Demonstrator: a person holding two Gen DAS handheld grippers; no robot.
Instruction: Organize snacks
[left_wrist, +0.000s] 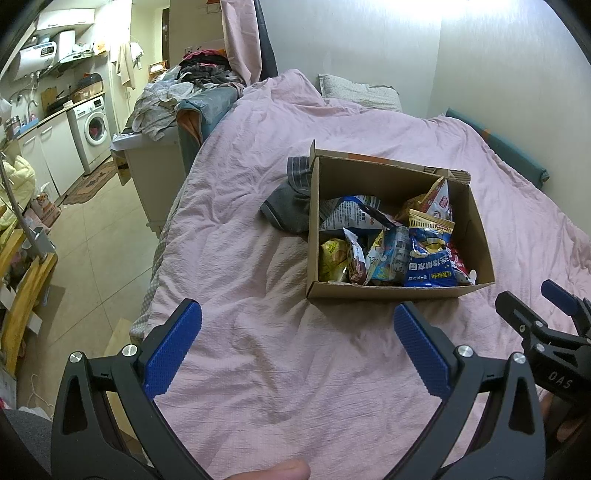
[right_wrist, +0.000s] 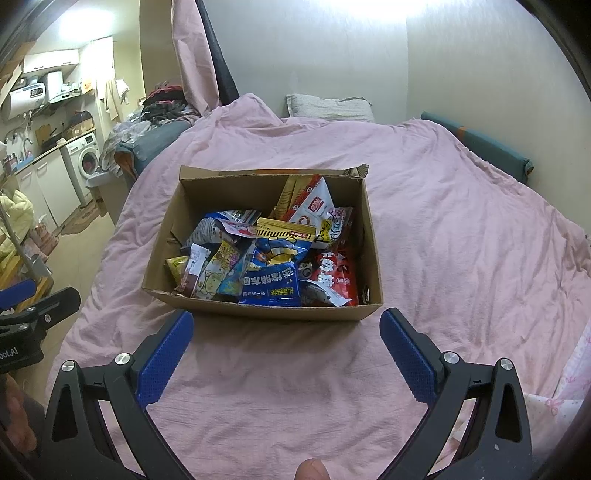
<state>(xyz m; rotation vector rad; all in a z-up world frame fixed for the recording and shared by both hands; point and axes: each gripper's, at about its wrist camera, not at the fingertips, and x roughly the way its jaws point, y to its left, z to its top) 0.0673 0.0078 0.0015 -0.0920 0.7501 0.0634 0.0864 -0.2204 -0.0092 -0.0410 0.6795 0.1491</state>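
From my left wrist camera, the left gripper (left_wrist: 297, 325) hangs over the pink quilt (left_wrist: 258, 369) with its blue pads spread wide apart and nothing between them. The cardboard box (left_wrist: 399, 291) sits on the quilt ahead and a little to the right, open at the top, with the snack packets (left_wrist: 391, 243) heaped inside it. A grey garment (left_wrist: 291, 206) lies against the box's left wall. The right gripper (left_wrist: 546, 317) shows at the right edge; I cannot tell its opening from here. A washing machine (left_wrist: 94, 129) stands far off to the left.

From my right wrist camera, the right gripper (right_wrist: 286, 332) is also wide apart and empty, just short of the box's (right_wrist: 280, 314) near wall. The packets (right_wrist: 273, 258) fill the near half, a blue bag (right_wrist: 271, 284) at the front. A pillow (right_wrist: 328, 107) lies at the head of the bed.
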